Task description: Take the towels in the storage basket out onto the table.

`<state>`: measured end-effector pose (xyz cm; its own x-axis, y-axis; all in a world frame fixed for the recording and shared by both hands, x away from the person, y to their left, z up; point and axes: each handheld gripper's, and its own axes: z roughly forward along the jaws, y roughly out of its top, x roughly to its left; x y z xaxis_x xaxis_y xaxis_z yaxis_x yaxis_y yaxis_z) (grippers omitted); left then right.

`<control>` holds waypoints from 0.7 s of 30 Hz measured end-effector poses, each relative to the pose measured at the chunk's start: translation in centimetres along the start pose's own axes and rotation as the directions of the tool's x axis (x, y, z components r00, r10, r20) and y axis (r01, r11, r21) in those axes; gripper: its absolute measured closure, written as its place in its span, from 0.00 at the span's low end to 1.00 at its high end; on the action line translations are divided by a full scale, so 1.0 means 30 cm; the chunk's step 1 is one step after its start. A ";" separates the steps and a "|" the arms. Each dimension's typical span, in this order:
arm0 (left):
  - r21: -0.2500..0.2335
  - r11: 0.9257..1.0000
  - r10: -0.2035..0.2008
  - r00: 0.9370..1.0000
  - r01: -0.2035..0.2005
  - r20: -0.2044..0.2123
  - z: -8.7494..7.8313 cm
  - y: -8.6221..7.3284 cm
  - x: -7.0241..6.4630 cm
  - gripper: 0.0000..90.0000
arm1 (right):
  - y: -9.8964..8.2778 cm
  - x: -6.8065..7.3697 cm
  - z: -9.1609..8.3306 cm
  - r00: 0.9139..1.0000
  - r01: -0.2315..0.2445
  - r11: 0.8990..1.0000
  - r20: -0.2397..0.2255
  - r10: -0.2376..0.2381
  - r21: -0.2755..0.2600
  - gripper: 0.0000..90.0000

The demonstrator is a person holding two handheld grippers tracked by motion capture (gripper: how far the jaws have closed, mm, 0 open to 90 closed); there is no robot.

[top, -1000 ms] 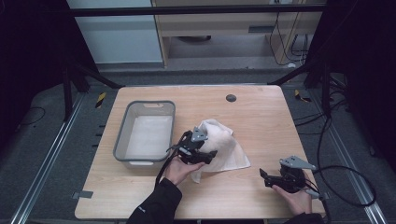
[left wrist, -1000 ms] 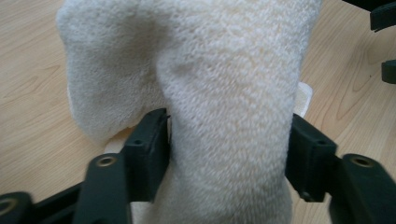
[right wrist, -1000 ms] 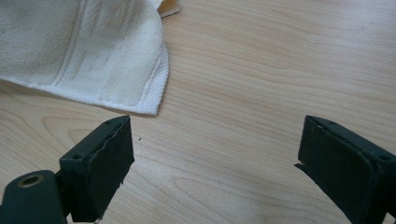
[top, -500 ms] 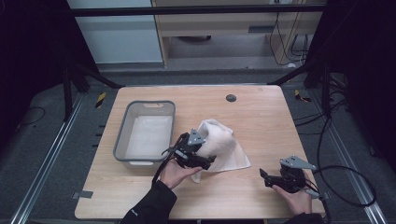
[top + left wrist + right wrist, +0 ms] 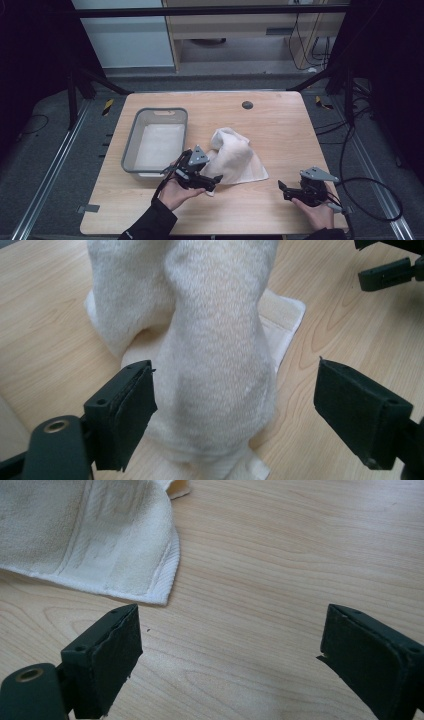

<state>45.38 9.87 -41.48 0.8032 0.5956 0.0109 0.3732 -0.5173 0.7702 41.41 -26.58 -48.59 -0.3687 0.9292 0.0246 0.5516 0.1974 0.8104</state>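
Two grippers bracket the work. Left gripper (image 5: 212, 181), beside the grey bin (image 5: 131, 150), has just been opening; its spread jaws flank the humped white towel (image 5: 215, 340), likely releasing it. Right gripper (image 5: 230, 650) waits spread, the towel's corner just ahead.

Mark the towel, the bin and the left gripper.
towel (image 5: 239, 159): high view, middle of the bunched cloth.
bin (image 5: 131, 144): high view, its left wall.
left gripper (image 5: 235, 405): left gripper view, midway between its open fingertips, over the towel.
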 end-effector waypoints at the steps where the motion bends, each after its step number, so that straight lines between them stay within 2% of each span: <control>1: 0.000 1.000 -0.001 1.000 0.001 -0.001 -0.004 -0.008 0.000 0.18 | 0.000 0.000 0.000 1.000 0.000 1.000 0.000 0.000 0.000 0.11; 9: -0.010 1.000 -0.014 1.000 0.014 0.003 -0.040 -0.068 0.002 0.18 | -0.001 0.001 0.001 1.000 -0.002 1.000 -0.003 0.002 0.006 0.10; 15: -0.040 0.999 -0.017 1.000 0.017 -0.001 -0.075 -0.122 0.000 0.18 | -0.004 0.002 0.001 1.000 -0.002 1.000 -0.003 0.002 0.007 0.10; 18: -0.064 0.998 -0.030 0.999 0.029 -0.016 -0.103 -0.161 0.006 0.19 | -0.007 -0.001 0.000 1.000 -0.002 1.000 -0.001 0.002 0.006 0.10; 21: -0.068 0.997 -0.039 0.999 0.037 -0.023 -0.117 -0.179 0.013 0.19 | -0.008 -0.002 0.001 1.000 -0.002 1.000 0.000 0.002 0.012 0.10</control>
<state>42.05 15.03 -43.38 0.7770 0.6295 -0.0043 0.3704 -0.4516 0.8117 41.30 -26.68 -48.80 -0.3676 0.9296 0.0257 0.5609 0.1995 0.8035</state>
